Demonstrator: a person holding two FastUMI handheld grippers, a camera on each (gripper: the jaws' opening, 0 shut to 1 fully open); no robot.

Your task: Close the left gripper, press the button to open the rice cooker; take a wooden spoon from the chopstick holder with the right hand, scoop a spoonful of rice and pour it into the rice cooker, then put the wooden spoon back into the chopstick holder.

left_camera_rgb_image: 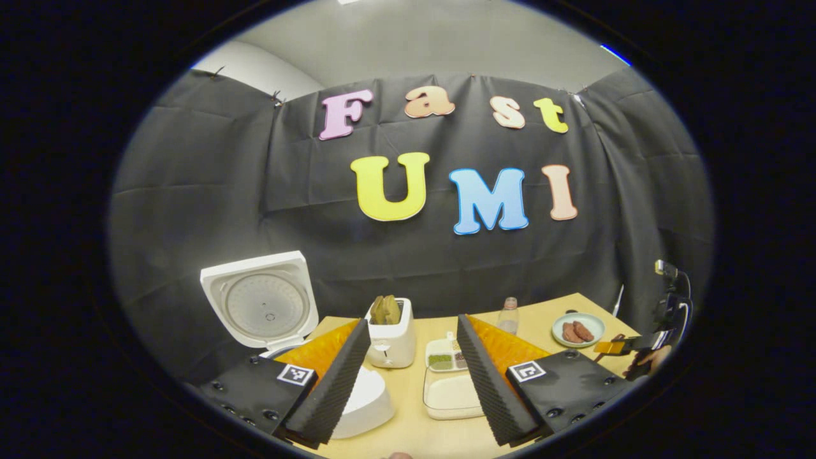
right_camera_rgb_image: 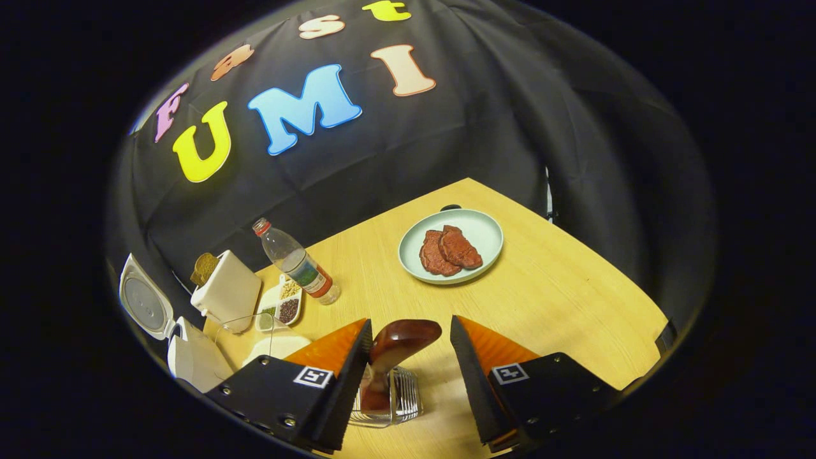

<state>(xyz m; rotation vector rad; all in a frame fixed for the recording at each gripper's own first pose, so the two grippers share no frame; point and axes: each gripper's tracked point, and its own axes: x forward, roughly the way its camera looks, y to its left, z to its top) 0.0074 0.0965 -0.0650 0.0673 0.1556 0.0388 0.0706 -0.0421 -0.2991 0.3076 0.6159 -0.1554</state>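
The white rice cooker stands at the table's left with its lid raised. My left gripper hovers open just to the cooker's right, nothing between its fingers. In the right gripper view the dark wooden spoon stands upright in a clear ribbed chopstick holder. My right gripper is open around the spoon's top, which sits nearer the left finger. A clear container of rice lies beside the cooker. The right gripper and the hand holding it show at the far right of the left gripper view.
A white toaster with bread stands behind the cooker, with a small seasoning tray next to it. A plastic bottle stands mid-table. A pale plate with two meat patties sits toward the far right edge.
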